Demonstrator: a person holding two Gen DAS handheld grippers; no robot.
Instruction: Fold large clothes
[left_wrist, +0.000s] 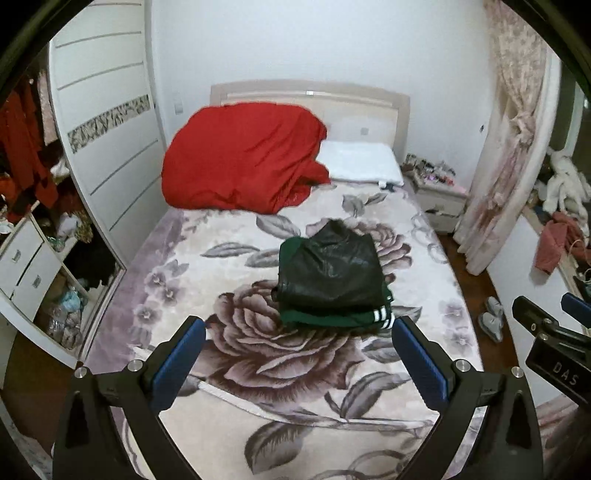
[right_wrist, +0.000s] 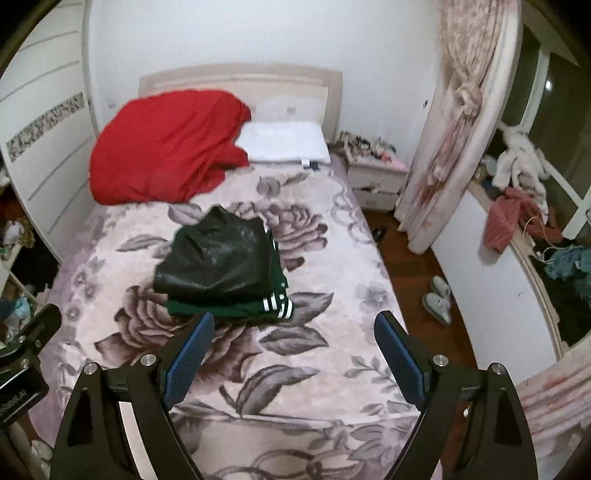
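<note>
Folded jacket (left_wrist: 330, 275), black leather-like body over green fabric with white-striped cuffs, lying mid-bed on the floral blanket (left_wrist: 258, 354); left gripper (left_wrist: 299, 334) released, jaws spread wide, raised above the blanket just short of the jacket, holding nothing; right gripper (right_wrist: 293, 326) likewise spread and empty, near the striped cuff (right_wrist: 275, 306); red duvet (left_wrist: 243, 158) heaped beside a white pillow (left_wrist: 362, 162) at the headboard (left_wrist: 310, 92).
</note>
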